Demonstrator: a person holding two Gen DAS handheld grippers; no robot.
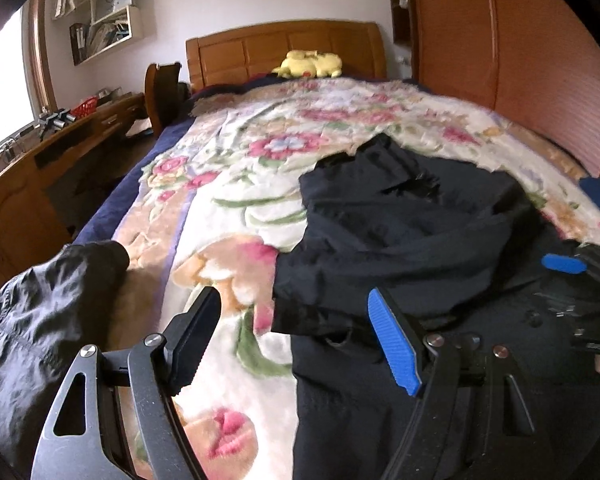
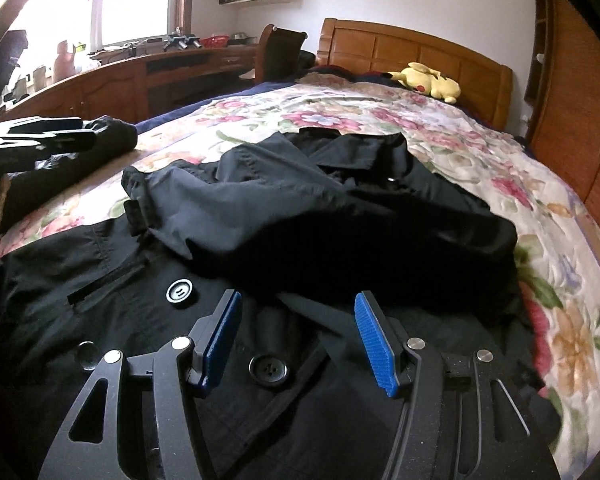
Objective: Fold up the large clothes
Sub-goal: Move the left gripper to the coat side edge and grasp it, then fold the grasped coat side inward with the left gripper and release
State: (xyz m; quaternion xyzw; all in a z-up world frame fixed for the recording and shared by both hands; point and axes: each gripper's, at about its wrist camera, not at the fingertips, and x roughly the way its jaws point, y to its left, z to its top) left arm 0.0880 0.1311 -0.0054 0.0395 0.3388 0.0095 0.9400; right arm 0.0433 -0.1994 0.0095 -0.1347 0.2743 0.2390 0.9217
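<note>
On the floral blanket the black coat lies bunched toward the bed's near edge, and with the left gripper and right gripper both wide and empty, closing now risks pinching several bunched layers together.

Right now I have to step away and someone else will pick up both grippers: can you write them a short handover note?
Left hand-held gripper: open, empty, above the floral blanket between the spread sleeve and the coat body.
Right hand-held gripper: open, empty, just over the black coat front near its buttons.
Coat lies on the bed; the other sleeve is already folded across the chest.
Left to do: fold in the spread sleeve, then fold the body.
</note>
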